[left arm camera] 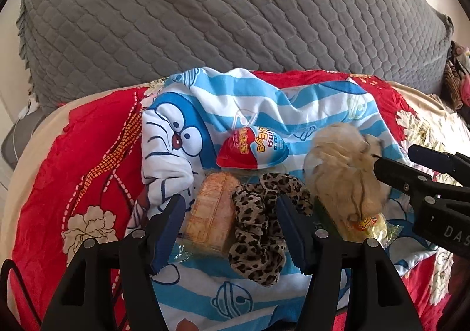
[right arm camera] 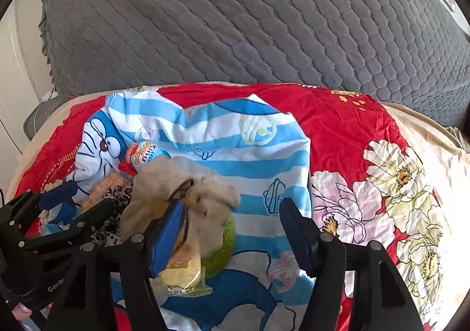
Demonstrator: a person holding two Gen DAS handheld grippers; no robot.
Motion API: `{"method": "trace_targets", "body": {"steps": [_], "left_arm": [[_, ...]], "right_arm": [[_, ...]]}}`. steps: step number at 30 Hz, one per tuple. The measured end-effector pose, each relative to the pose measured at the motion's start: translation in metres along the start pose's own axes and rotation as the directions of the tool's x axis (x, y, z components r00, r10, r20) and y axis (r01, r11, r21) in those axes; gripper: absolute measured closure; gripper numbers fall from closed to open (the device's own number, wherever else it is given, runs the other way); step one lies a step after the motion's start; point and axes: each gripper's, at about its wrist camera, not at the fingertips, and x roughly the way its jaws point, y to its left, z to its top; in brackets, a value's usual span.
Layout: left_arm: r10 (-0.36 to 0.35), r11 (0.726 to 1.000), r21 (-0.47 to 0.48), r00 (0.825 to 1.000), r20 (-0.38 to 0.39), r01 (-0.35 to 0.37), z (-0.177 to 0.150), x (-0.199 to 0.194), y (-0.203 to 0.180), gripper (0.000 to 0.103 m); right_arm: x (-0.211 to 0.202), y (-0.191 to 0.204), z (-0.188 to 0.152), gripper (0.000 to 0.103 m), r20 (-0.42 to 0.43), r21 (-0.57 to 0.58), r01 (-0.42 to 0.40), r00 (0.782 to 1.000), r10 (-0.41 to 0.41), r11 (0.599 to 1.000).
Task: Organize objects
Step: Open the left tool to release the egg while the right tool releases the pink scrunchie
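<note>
Left tool (left arm camera: 232, 231) stands open, jaws well apart, gripping nothing. Between its fingers, seen from its own camera, lie the leopard scrunchie (left arm camera: 261, 231) and, just left of it, an orange snack pack (left arm camera: 208, 213); whether either finger touches them I cannot tell.

Right tool (right arm camera: 232, 234) is released too, jaws wide, nothing clamped. Its left finger (right arm camera: 167, 237) sits against or over the cream fluffy item (right arm camera: 205, 198), contact unclear. Its right finger hangs over bare striped cloth (right arm camera: 249, 160). In the left view the right tool comes in from the right edge, its tip at the fluffy item.

All things lie on the blue-and-white striped cartoon cloth, spread on a red floral bed cover (right arm camera: 337, 131), with a grey quilted cushion (left arm camera: 235, 13) at the far side. The red-blue egg toy (left arm camera: 252, 149) sits farther off, beyond the scrunchie and the snack pack. The fluffy item lies right of the scrunchie, over a yellow snack packet (left arm camera: 367, 222). A green ring-like thing (right arm camera: 223, 254) shows beneath the fluffy item in the right view.
</note>
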Motion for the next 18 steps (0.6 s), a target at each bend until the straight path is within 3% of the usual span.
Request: {"method": "trace_targets", "body": {"steps": [5, 9, 18], "left_arm": [[0.007, 1.0, 0.0, 1.0, 0.006, -0.007, 0.001, -0.006, 0.0, 0.036], [0.02, 1.0, -0.003, 1.0, 0.018, -0.02, -0.001, -0.016, -0.001, 0.029], [0.029, 1.0, -0.012, 0.999, 0.039, -0.028, -0.003, -0.042, 0.003, 0.027]], "right_arm": [[-0.009, 0.003, 0.0, 0.036, 0.006, -0.003, 0.004, 1.0, -0.004, 1.0], [-0.016, 0.004, -0.003, 0.035, 0.003, -0.004, -0.001, 1.0, 0.001, 1.0], [-0.038, 0.005, -0.011, 0.02, 0.015, -0.005, -0.004, 1.0, 0.004, 1.0]]}}
